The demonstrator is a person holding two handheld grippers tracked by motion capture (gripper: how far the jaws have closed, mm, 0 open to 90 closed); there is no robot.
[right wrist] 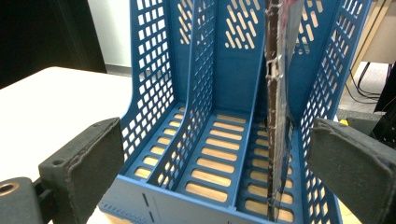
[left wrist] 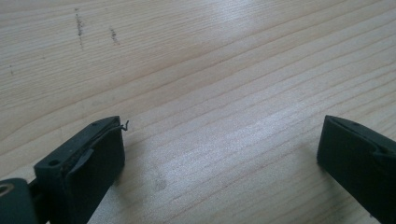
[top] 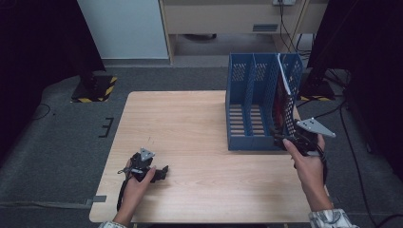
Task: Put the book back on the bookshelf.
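We hold our right gripper wide open and empty before the blue perforated plastic file rack at two o'clock, its rightmost slot holding a thin red-and-black folder, while our left gripper, also wide open and empty, rests on the pale wooden table at seven o'clock.

Two hand-held grippers, both black. The left gripper carries a small grey three-cornered plate with dark screw holes; a black cable trails back beside the wrist. The right gripper bears a larger grey plate. Each has thick, blocky, matte black jaws with a small round hole in one. A pale patterned sleeve covers the right forearm.
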